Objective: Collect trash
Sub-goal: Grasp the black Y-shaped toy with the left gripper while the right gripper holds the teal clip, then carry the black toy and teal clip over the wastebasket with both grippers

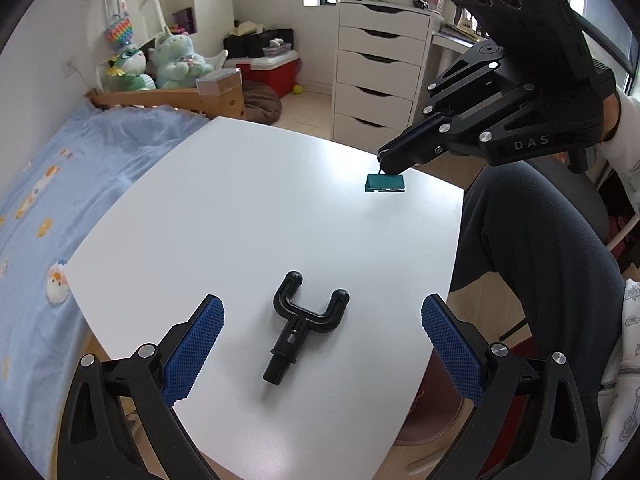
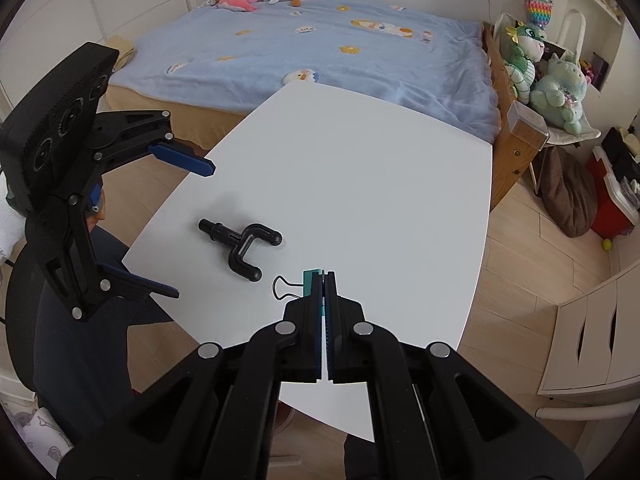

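A black U-shaped plastic hook piece [image 1: 305, 325] lies on the white table [image 1: 240, 208], between and just ahead of the open blue-padded fingers of my left gripper [image 1: 322, 312]. It also shows in the right wrist view [image 2: 242, 246]. My right gripper [image 1: 385, 160] is shut on a teal binder clip [image 1: 385, 183] and holds it by its wire handle a little above the table's far right part. In the right wrist view the clip [image 2: 311, 280] sticks out from the closed right gripper [image 2: 323, 276], one wire loop free to the left. The left gripper [image 2: 192, 228] stands open at the table's left edge.
A bed with a blue blanket [image 2: 320, 44] borders the table's far side. A white drawer unit [image 1: 380, 68] stands beyond the table. The person's dark-trousered leg [image 1: 532, 248] is at the table's right edge. Plush toys [image 1: 176, 60] and a red box [image 1: 276, 72] sit on the floor side.
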`<state>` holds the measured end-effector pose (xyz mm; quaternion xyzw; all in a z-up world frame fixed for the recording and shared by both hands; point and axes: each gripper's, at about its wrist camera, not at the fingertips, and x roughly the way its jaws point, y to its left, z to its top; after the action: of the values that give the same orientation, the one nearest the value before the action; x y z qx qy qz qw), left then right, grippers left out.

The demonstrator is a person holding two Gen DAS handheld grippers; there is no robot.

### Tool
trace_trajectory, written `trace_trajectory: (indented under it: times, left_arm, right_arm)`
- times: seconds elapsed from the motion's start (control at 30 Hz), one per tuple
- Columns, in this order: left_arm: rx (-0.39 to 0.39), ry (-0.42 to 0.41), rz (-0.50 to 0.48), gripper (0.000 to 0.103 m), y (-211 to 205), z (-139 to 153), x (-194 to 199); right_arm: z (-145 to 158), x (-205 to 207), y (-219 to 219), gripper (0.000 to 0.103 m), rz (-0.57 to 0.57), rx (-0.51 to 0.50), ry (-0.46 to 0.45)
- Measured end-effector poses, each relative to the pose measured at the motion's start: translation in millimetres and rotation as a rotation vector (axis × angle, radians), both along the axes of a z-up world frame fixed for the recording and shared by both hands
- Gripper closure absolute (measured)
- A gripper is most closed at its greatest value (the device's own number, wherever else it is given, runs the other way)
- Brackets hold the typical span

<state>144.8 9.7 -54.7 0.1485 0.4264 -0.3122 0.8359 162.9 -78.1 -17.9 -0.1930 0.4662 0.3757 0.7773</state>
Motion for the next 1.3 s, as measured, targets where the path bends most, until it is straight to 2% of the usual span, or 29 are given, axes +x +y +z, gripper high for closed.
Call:
trace_trajectory:
  times: [0.3,0.47,0.53,0.6,0.7,0.83,0.97,1.3]
  left_arm:
    - [0.06,0.058,-0.134,0.008,-15,-26,17]
    - [0.014,0.092,-0.14,0.009,-9,-32,25]
    - [0.001,0.112,-0.149,0.021,-7,-35,27]
    - [0.008,0.134,-0.163,0.027,-8,-40,27]
    - [0.026,0.122,-0.186,0.034,-11,-43,26]
    - [0.024,0.099,-0.163,0.049,-9,-42,30]
    - [0.029,0.092,-0.127,0.049,-9,-42,30]
    - [0.05,0.107,0.11,0.05,-12,-39,27]
  right_arm:
    - [-6,3,-10,0.102,-0.017,-0.009,0.009]
    - [-9,4,-14,0.102,-0.027,-0.009,0.011]
    - [-10,4,-15,0.102,-0.029,-0.01,0.011]
    - [-12,4,-16,0.102,-0.029,-0.012,0.012]
    - [-14,6,-18,0.102,-0.031,-0.011,0.014]
    - [-17,5,-18,0.102,-0.031,-0.013,0.018]
    - [-18,5,-17,0.102,-0.028,-0.011,0.019]
    - [-17,3,-10,0.102,-0.027,0.017,0.011]
